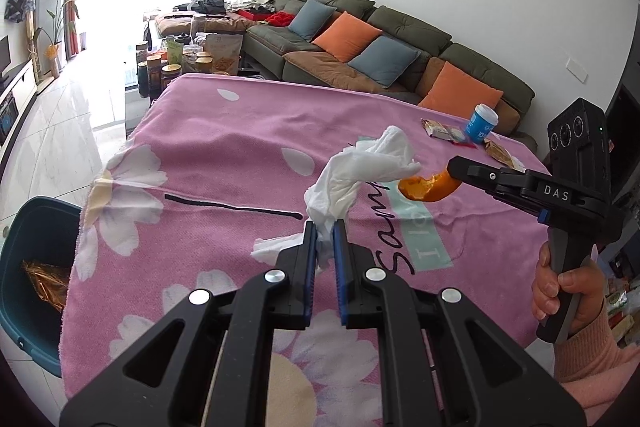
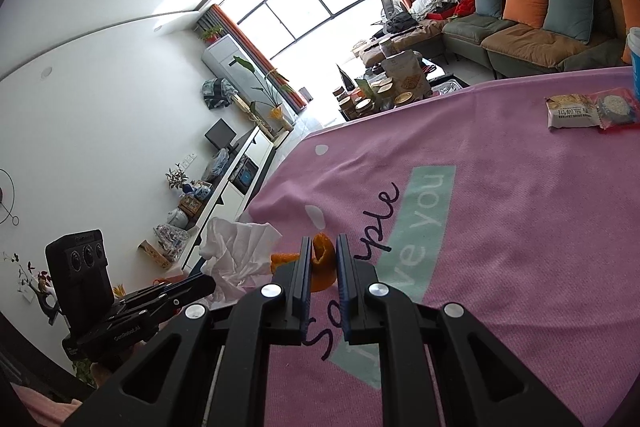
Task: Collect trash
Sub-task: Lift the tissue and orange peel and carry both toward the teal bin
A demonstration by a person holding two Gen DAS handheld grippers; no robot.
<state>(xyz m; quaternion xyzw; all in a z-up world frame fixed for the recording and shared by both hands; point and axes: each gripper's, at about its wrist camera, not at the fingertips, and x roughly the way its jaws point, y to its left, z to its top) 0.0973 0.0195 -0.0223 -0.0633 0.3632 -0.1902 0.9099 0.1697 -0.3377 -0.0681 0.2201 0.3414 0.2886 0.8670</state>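
Left tool (image 1: 325, 227) clamped on crumpled white tissue (image 1: 360, 171), held above pink-clothed counter (image 1: 208, 147). Right tool (image 2: 323, 243) clamped on orange peel (image 2: 323, 261), beside tissue. Teal bin (image 1: 36, 267) at counter's left edge; wrappers (image 1: 444, 131) far side.

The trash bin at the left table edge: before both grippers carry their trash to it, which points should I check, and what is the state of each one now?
1. Left gripper grips the white tissue: ok, tissue pinched between the fingers.
2. Right gripper grips the orange peel: ok, peel sits between the fingers.
3. Both pieces are lifted off the pink cloth: cannot tell for the tissue tail.
4. Trash bin is open: ok, a golden wrapper already lies inside.
5. Grippers are apart: not ok, tissue and peel nearly touch.
6. Remaining trash: not ok, snack packets and the blue cup wait on the cloth.
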